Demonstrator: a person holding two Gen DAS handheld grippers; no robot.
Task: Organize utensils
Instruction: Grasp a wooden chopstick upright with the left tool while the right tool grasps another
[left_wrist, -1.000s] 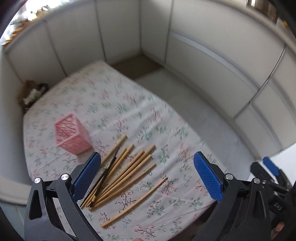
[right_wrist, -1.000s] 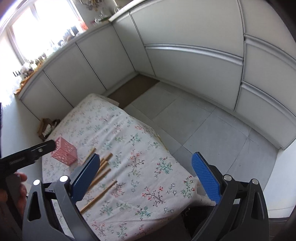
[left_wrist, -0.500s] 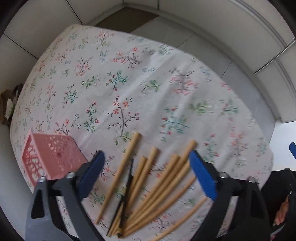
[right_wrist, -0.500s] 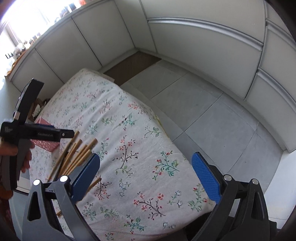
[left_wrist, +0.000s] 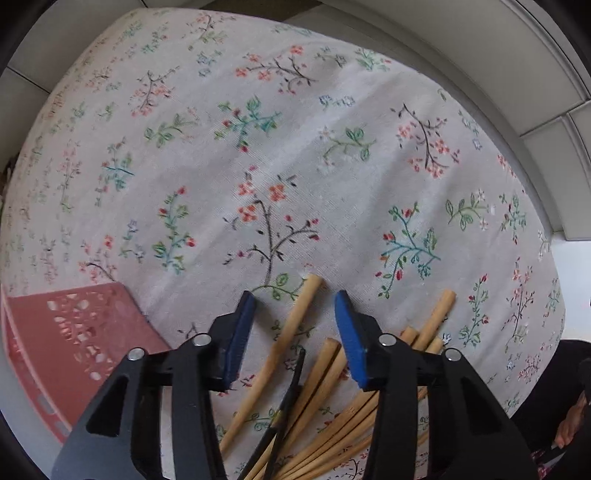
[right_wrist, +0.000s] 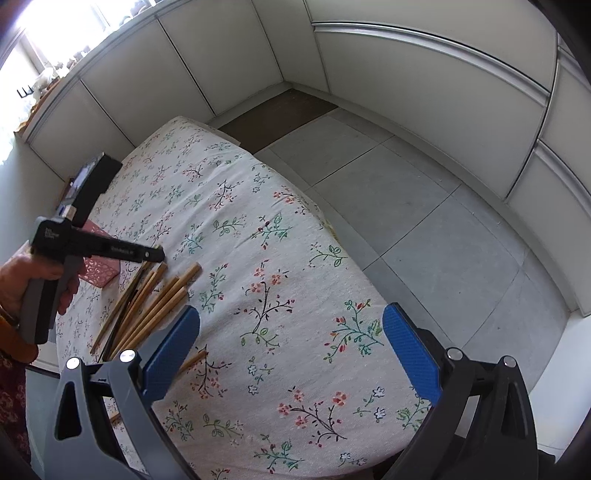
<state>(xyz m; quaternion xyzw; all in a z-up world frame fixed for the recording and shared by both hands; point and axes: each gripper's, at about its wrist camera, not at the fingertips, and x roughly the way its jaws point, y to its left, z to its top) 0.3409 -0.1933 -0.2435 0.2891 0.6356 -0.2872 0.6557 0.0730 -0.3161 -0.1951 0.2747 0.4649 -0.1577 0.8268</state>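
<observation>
Several wooden chopsticks (left_wrist: 424, 332) and one black one (left_wrist: 291, 391) lie in a loose pile on the flowered tablecloth (left_wrist: 295, 147). My left gripper (left_wrist: 293, 306) hangs just above the pile, half open, its blue pads on either side of the leftmost wooden chopstick (left_wrist: 284, 332) without touching it. A pink lattice holder (left_wrist: 70, 343) stands to its left. In the right wrist view the pile (right_wrist: 155, 295) and the pink holder (right_wrist: 101, 271) lie at the left under the left gripper (right_wrist: 153, 254). My right gripper (right_wrist: 291, 332) is wide open and empty above the table's near side.
The table's right edge (right_wrist: 332, 229) drops to a grey tiled floor (right_wrist: 424, 221). White cabinet doors (right_wrist: 424, 74) line the walls behind. One lone chopstick (right_wrist: 192, 360) lies apart by my right gripper's left pad.
My left gripper has come down close over the chopstick pile and its jaws have narrowed around the leftmost chopstick. My right gripper stayed open and shifted only slightly.
</observation>
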